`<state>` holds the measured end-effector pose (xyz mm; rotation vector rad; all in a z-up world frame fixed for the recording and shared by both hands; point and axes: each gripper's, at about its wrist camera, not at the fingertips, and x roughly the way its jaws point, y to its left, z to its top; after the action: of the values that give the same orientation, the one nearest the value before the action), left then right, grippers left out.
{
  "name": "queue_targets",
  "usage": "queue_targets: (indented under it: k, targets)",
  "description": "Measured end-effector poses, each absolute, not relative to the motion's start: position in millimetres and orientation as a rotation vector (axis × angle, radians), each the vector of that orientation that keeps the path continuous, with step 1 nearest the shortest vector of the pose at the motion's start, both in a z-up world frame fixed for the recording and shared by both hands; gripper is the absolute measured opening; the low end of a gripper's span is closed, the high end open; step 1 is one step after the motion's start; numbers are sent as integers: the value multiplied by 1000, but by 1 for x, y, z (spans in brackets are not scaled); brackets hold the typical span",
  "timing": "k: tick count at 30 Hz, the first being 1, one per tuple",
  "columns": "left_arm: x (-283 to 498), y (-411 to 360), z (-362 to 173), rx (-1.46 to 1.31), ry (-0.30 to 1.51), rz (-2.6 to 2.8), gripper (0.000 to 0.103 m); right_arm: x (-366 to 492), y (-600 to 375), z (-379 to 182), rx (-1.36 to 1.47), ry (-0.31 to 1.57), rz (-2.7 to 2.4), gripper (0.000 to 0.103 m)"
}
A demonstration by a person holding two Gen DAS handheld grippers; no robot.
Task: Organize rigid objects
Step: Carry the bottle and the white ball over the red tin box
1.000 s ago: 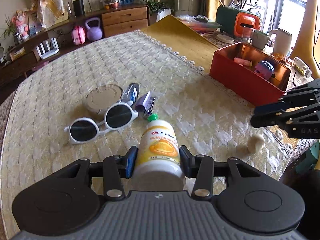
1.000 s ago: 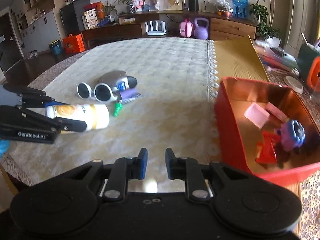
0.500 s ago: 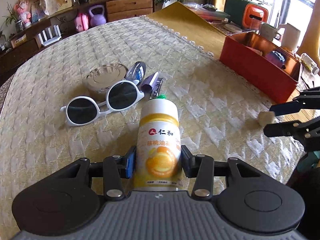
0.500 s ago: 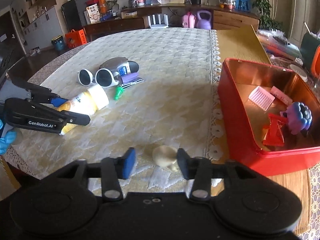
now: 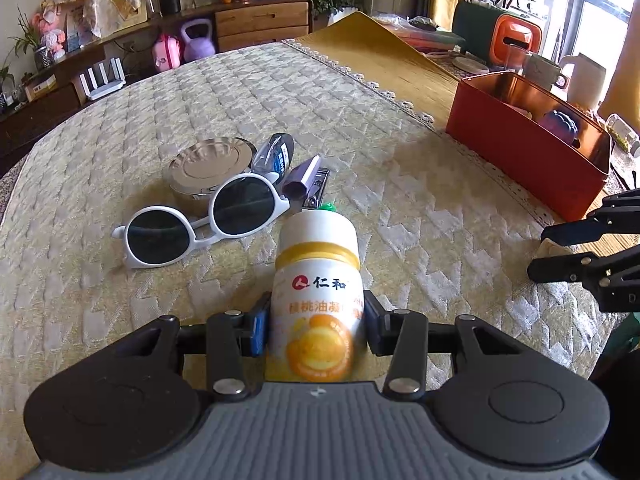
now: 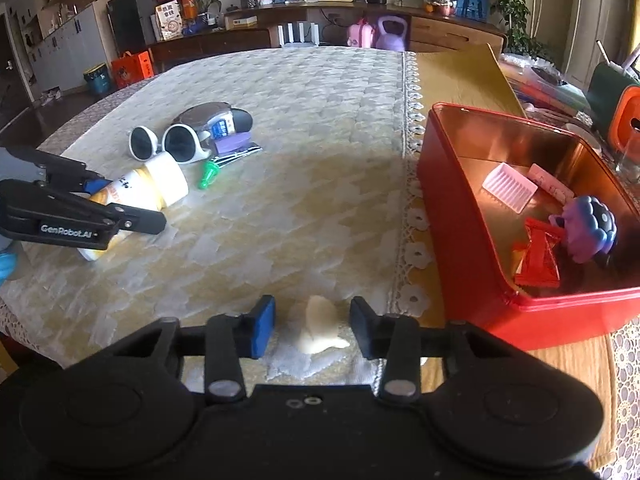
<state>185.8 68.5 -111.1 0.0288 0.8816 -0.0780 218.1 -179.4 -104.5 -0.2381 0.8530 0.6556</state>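
Note:
My left gripper (image 5: 316, 320) is shut on a white and yellow bottle (image 5: 318, 280), which points cap-first toward the white sunglasses (image 5: 200, 220). In the right wrist view the bottle (image 6: 160, 184) lies tilted low over the tablecloth at the left. My right gripper (image 6: 312, 326) hangs over the cloth's near edge, its jaws closing. A small cream lump (image 6: 318, 334) lies between them, with a gap to each pad. The red tin box (image 6: 460, 208) stands open at the right with a purple toy (image 6: 588, 228) and a red piece (image 6: 538, 256) inside.
Behind the sunglasses lie a round metal tin (image 5: 208, 164), a blue-labelled tube (image 5: 280, 152), a purple clip (image 5: 304, 178) and a green cap (image 6: 209, 174). Cups and an orange-fronted case (image 5: 516, 40) stand behind the box. The table edge is close under both grippers.
The right jaws went from nearly shut to wide, then narrowed around the cream lump. The left gripper sank a little with the bottle, and the bottle now sits further forward in the jaws.

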Motion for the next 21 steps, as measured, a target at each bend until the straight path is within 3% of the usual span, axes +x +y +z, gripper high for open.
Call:
queue_targets:
  k: [3,21]
  targets:
    - [185,68,-111,28,884,-68,44,218,-180,-104,-245,849,644,27]
    - [183,40,-59,-20,868,-95,44,207,-216,-40,-180,749,617,26]
